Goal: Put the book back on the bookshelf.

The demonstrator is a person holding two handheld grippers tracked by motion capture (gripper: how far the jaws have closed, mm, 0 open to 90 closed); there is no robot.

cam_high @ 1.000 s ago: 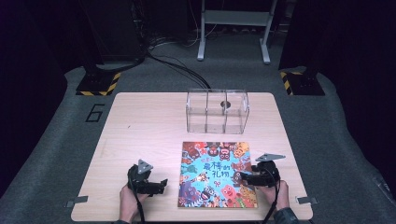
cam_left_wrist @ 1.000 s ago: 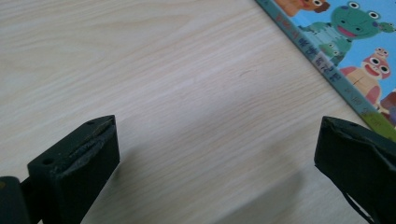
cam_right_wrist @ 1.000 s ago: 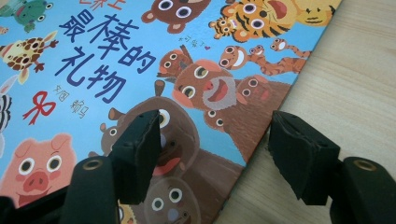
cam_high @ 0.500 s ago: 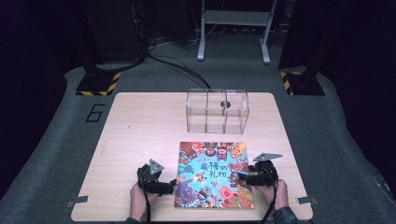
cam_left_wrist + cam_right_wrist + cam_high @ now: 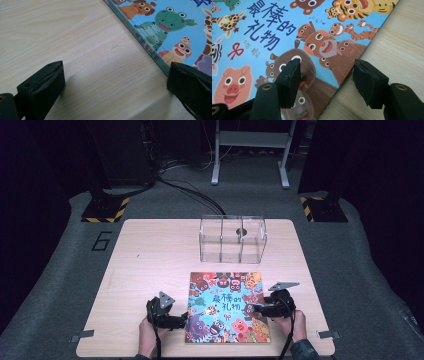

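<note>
While the picture book [image 5: 227, 307] lies flat on the table [image 5: 150, 250], left gripper [image 5: 112, 82] jaws wide at its spine, right gripper [image 5: 327, 77] jaws just closing, straddling its edge, not yet gripping.

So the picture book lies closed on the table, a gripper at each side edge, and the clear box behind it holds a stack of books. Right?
Not quite. The clear box behind the picture book holds no books; the high view shows its compartments bare. The rest stands: the book lies closed on the table, with the left gripper at its left edge and the right gripper at its right edge.
</note>
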